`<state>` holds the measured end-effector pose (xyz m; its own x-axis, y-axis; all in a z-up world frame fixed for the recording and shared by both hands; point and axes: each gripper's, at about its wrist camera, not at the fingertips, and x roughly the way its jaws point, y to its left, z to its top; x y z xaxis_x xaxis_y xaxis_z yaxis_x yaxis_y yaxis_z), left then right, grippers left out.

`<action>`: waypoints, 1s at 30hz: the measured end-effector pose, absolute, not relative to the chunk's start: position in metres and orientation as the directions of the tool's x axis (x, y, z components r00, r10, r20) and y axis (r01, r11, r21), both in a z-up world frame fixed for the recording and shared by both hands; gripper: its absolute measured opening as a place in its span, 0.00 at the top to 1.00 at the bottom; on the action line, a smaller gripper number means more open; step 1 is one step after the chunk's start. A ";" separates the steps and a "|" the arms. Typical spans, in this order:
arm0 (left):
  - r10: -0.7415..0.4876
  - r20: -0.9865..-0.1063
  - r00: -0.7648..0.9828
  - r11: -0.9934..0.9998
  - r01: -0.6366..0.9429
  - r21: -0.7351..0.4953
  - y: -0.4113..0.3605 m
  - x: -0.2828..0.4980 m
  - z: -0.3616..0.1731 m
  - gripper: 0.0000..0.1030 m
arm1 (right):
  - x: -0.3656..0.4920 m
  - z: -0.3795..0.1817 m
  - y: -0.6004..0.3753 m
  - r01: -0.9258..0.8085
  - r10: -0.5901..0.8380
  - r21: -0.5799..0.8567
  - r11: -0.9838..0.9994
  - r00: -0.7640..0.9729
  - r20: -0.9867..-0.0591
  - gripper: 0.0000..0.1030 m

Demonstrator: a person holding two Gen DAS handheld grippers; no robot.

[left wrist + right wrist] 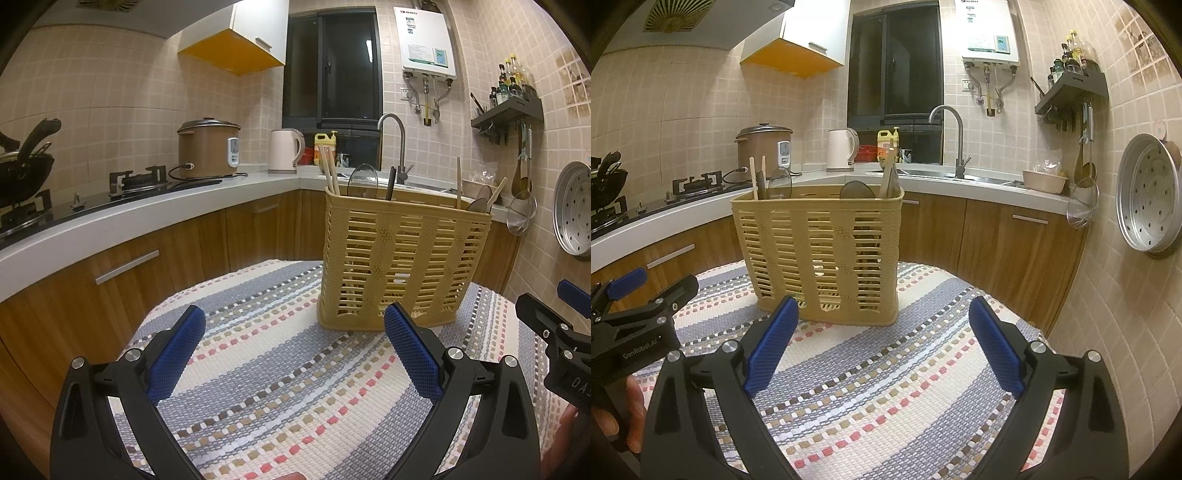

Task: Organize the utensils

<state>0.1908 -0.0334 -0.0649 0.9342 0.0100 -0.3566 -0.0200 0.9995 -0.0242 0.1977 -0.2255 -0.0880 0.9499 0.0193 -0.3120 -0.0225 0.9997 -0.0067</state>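
Observation:
A tan slatted utensil basket (402, 258) stands upright on the striped woven mat (277, 369); it also shows in the right wrist view (820, 254). Chopsticks (330, 170), clear spoons (362, 179) and a dark handle (390, 183) stick out of its top. My left gripper (293, 321) is open and empty, just short of the basket. My right gripper (882, 314) is open and empty, in front of the basket's right half. Each gripper shows at the edge of the other's view: the right one (554, 325) and the left one (639, 295).
A white counter (147, 210) with wooden cabinets runs behind, carrying a stove (136, 181), rice cooker (208, 147), kettle (284, 151) and sink faucet (393, 144). A steamer tray (1148, 192) and strainer (1082, 203) hang on the right wall.

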 end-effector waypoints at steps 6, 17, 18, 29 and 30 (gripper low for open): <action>0.008 -0.356 0.934 1.000 -0.018 -0.024 -0.033 0.191 -0.065 0.09 | 0.199 -0.090 -0.224 -0.030 0.023 -0.016 0.999 0.946 -0.322 0.12; 0.008 -0.358 0.934 1.000 -0.018 -0.024 -0.033 0.191 -0.065 0.09 | 0.198 -0.091 -0.224 -0.031 0.024 -0.016 0.999 0.946 -0.324 0.12; 0.008 -0.358 0.934 1.000 -0.018 -0.025 -0.033 0.191 -0.065 0.09 | 0.198 -0.091 -0.224 -0.031 0.024 -0.016 0.999 0.946 -0.324 0.12; 0.010 -0.372 0.928 1.000 -0.020 -0.022 -0.033 0.193 -0.066 0.08 | 0.199 -0.091 -0.224 -0.031 0.025 -0.015 0.999 0.944 -0.328 0.11; 0.009 -0.377 0.926 1.000 -0.018 -0.021 -0.033 0.194 -0.067 0.08 | 0.199 -0.091 -0.224 -0.032 0.025 -0.014 0.999 0.944 -0.328 0.11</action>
